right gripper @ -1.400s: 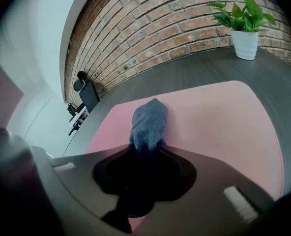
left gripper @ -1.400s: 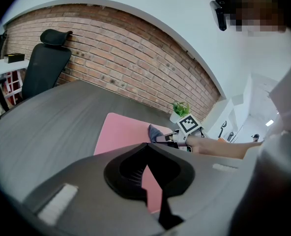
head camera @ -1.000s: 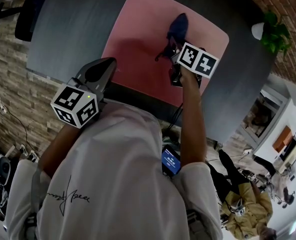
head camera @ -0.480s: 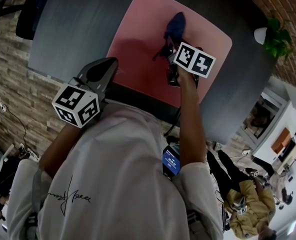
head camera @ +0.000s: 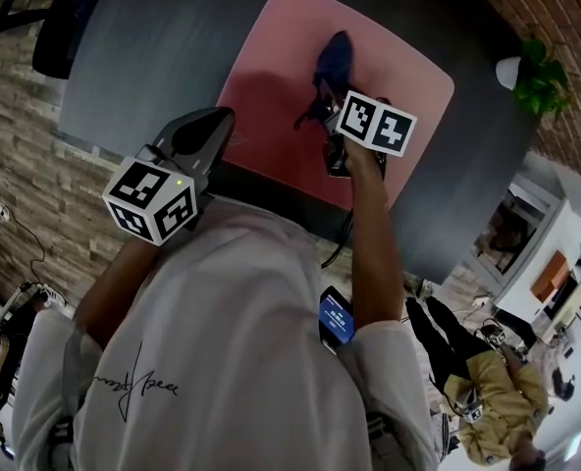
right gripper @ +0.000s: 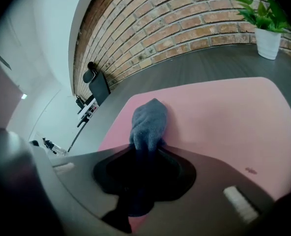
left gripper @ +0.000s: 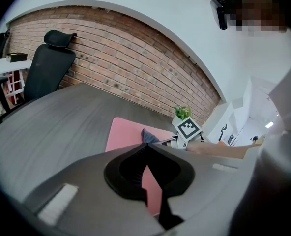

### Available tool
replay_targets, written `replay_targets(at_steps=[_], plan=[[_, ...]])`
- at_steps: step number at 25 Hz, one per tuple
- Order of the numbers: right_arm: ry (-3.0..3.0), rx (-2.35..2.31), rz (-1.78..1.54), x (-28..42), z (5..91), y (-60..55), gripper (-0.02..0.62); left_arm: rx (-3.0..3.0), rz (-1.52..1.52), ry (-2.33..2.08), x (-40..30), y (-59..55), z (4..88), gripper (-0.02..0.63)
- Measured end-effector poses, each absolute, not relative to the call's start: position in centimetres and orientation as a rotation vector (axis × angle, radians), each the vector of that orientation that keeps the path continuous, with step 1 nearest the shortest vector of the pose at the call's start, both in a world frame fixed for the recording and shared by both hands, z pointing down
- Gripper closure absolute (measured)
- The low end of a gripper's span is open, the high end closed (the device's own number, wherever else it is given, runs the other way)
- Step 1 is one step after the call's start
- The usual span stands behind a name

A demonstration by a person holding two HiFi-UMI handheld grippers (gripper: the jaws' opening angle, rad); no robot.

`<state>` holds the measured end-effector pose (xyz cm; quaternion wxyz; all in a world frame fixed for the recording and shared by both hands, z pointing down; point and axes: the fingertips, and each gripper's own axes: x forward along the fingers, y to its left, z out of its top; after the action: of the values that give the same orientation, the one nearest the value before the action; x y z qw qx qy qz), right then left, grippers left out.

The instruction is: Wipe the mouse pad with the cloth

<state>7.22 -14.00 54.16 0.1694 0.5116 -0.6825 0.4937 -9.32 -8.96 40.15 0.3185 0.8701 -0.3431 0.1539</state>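
Observation:
A pink mouse pad (head camera: 271, 96) (left gripper: 123, 134) (right gripper: 224, 117) lies on the dark grey table (head camera: 153, 37). A dark blue cloth (head camera: 333, 62) (right gripper: 148, 122) (left gripper: 149, 136) rests on the pad, and my right gripper (head camera: 322, 101) (right gripper: 144, 149) is shut on its near end, over the pad's middle. My left gripper (head camera: 212, 126) (left gripper: 146, 145) hovers at the pad's near left edge, its jaws closed together with nothing between them.
A potted plant in a white pot (head camera: 531, 67) (right gripper: 266, 26) (left gripper: 182, 114) stands at the table's far right. A black office chair (left gripper: 47, 68) sits at the table's left end, by a brick wall (left gripper: 135, 63). Another person (head camera: 487, 400) stands on the floor at lower right.
My right gripper has dragged the cloth leftward across the pad. The left gripper has barely moved.

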Motion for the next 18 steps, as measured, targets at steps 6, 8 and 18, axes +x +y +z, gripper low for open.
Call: replay_targets(at_steps=[6,8,18], plan=[[-1.956,1.442,1.405,6.6,53.4,-11.7,0.503,2.317,0.407,-0.866,-8.7,-7.8,39.9,0.594],[-1.961,1.442,1.412,6.7,53.1,-10.8,0.503,2.328,0.407,-0.852,-8.3,-7.4,39.9,0.594],[-1.983,1.451,1.362,8.0,51.2,-6.8,0.503,2.379,0.386,-0.837,-7.1,-5.6,38.4,0.594]])
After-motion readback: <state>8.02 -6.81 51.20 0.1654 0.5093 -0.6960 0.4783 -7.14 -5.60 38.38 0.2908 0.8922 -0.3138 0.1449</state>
